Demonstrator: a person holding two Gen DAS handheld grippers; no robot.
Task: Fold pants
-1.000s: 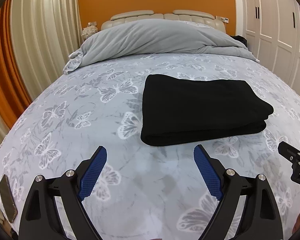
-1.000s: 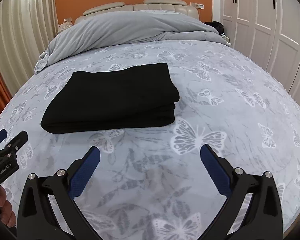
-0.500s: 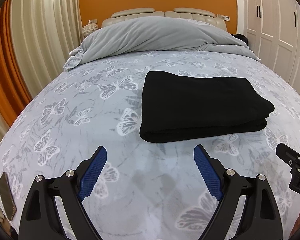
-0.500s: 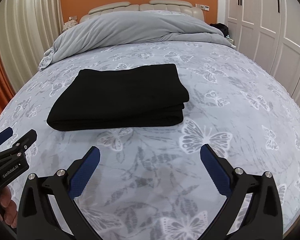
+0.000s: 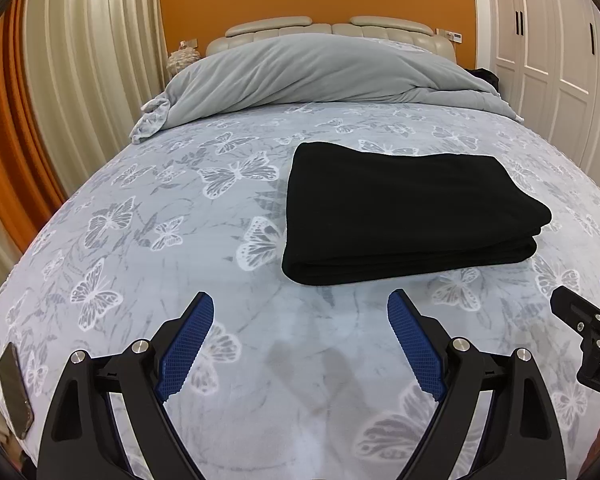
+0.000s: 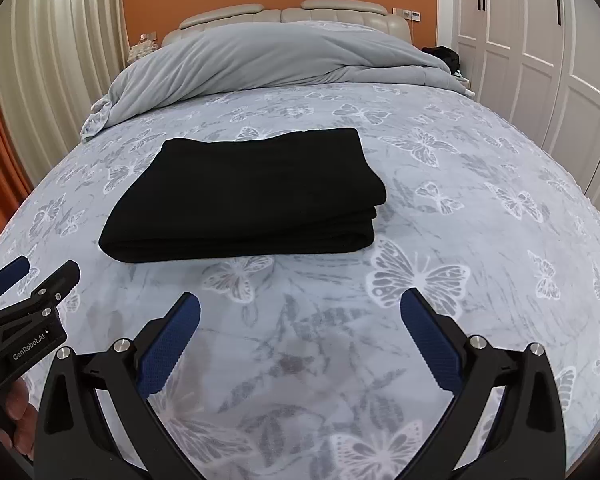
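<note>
Left tongs (image 5: 300, 322): one pair, blue pads spread wide, nothing between them, poised above the bed (image 5: 112, 248), angled down at it. Right tongs (image 6: 300, 326): one pair, likewise wide apart and empty, same downward tilt. Pants (image 5: 408, 208): one item, black, folded into a flat layered rectangle, centre frame, beyond both pairs' tips, untouched. Grey duvet (image 5: 320, 72): one, bunched at upper frame. Phone (image 5: 15, 390): one, lower left.
</note>
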